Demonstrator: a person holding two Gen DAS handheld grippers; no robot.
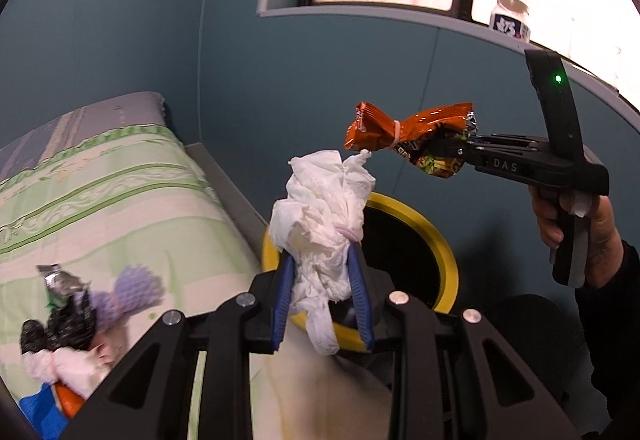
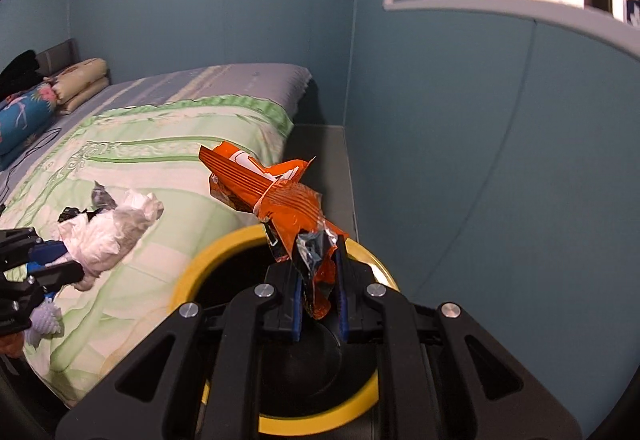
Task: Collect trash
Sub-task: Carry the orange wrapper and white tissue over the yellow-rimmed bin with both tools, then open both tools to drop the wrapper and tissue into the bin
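Observation:
My left gripper is shut on a crumpled white tissue wad, held above the near rim of a yellow-rimmed black bin. My right gripper is shut on an orange snack wrapper tied with a rubber band, over the bin's opening. In the left wrist view the right gripper holds the wrapper above the bin's far side, with a hand on its handle. The right wrist view shows the left gripper with the tissue at the left.
A bed with a green-patterned quilt lies left of the bin; on it are more wrappers, tissue and a purple toy. Pillows lie at its head. A teal wall and a windowsill with a jar stand behind the bin.

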